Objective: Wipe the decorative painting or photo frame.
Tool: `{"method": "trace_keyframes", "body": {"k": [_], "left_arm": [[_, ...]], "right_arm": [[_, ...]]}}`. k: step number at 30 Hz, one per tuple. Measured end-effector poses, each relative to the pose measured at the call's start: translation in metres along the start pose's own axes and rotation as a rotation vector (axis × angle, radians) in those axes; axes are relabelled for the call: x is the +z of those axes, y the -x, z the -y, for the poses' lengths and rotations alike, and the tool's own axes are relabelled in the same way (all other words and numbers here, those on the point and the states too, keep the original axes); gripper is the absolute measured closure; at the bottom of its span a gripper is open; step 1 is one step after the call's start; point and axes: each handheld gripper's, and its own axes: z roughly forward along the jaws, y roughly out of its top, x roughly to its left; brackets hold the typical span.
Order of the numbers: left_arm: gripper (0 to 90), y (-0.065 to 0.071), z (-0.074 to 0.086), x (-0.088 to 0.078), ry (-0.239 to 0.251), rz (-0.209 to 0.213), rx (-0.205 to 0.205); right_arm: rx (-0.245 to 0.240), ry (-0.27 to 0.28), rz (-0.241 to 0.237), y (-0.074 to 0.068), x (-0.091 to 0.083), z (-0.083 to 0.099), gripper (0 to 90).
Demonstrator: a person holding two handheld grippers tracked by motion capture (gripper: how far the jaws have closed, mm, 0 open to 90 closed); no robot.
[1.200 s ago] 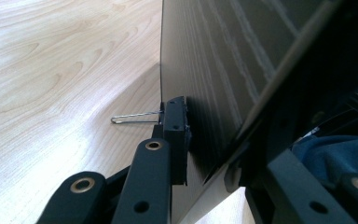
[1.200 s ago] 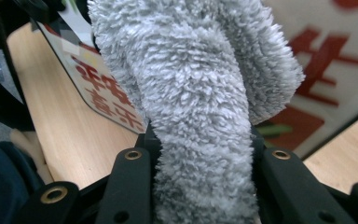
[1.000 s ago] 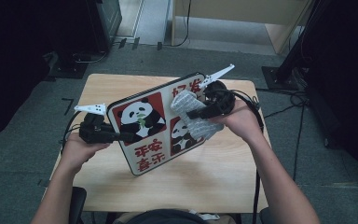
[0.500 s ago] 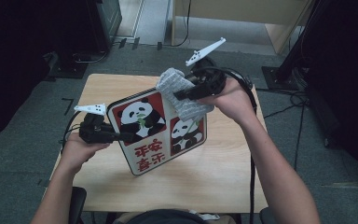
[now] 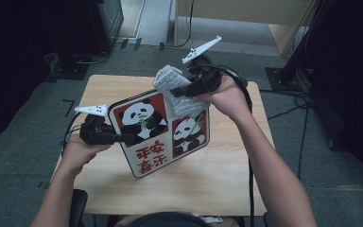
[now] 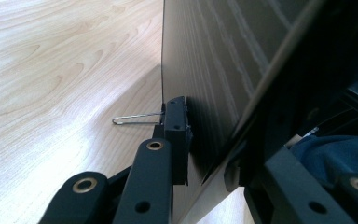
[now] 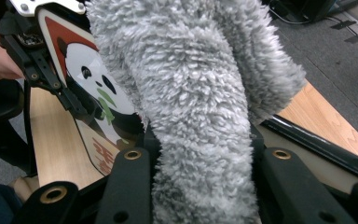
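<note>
The right gripper (image 5: 182, 90) had its jaws pinched on a grey fluffy cloth (image 5: 175, 87), which bulged up between the two black jaws in the right gripper view (image 7: 200, 140) and spilled out past them on both sides. The gripper was held above the far right part of the panda board (image 5: 163, 132), and the cloth hung against the board's upper far edge, covering that corner; whether the cloth pressed on the surface or merely draped over it could not be told. The right hand (image 5: 224, 97) gripped the tool from the right, its cable trailing down along the forearm.

The left gripper (image 5: 123, 138) was pressed together on the left edge of the board. In the left gripper view one jaw pad (image 6: 176, 133) lay flat against the board's dark wood-grain back (image 6: 214, 70), and a thin wire clip (image 6: 135, 118) stuck out beside that pad. The left hand (image 5: 82, 149) held this tool at the near left of the wooden table (image 5: 217, 179).

The board stood tilted on the table, its near lower corner resting on the tabletop and its printed face turned up toward the high camera: two pandas on red and white panels with red characters below. Grey carpet lay round the table
</note>
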Motion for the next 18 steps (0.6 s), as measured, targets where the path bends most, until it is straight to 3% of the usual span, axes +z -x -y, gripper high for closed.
{"method": "trace_keyframes", "body": {"k": [6, 18], "left_arm": [[77.2, -0.001, 0.001, -0.001, -0.003, -0.003, 0.004], [77.3, 0.001, -0.001, 0.000, -0.011, -0.005, 0.022]], "right_arm": [[-0.011, -0.041, 0.003, -0.003, 0.009, 0.008, 66.6], [-0.005, -0.029, -0.015, -0.005, 0.017, 0.025, 66.3]]}}
